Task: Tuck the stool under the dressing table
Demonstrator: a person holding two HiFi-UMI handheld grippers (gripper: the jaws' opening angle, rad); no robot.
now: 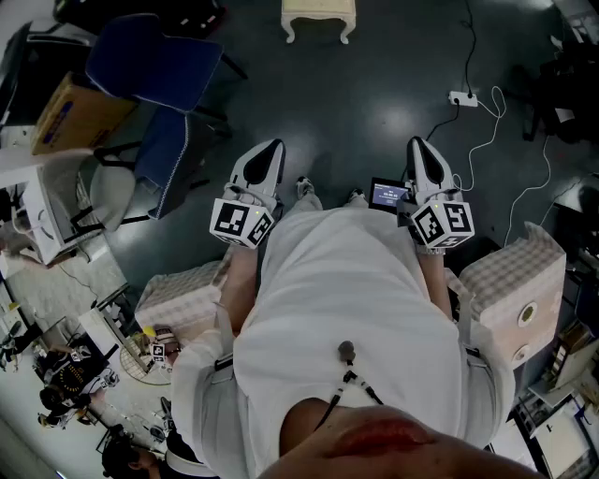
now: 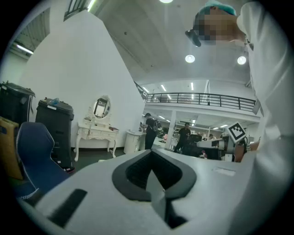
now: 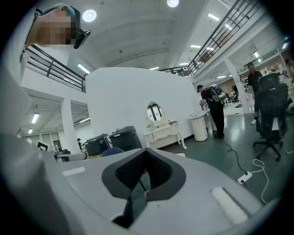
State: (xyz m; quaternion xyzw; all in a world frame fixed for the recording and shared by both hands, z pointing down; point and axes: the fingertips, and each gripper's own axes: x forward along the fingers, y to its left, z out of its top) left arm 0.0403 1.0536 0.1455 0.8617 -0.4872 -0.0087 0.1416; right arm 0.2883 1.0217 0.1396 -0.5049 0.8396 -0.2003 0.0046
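Observation:
The cream stool [image 1: 318, 17] with curved legs stands on the dark floor at the top of the head view, well ahead of both grippers. A white dressing table [image 2: 96, 131] with an oval mirror stands against the far white wall; in the right gripper view the dressing table [image 3: 163, 131] is just as distant. My left gripper [image 1: 271, 150] and right gripper [image 1: 418, 148] are held at waist height, pointing forward. Both are shut with nothing between the jaws, as the left gripper [image 2: 155, 176] and the right gripper [image 3: 141, 182] show in their own views.
A blue office chair [image 1: 150, 56] and a cardboard box [image 1: 65, 112] stand at the left. A power strip [image 1: 463, 97] with white cable lies on the floor at the right. Checked padded seats [image 1: 182, 295] [image 1: 515, 276] flank me. Black bins [image 2: 55, 124] stand beside the dressing table. People [image 2: 150, 131] stand in the background.

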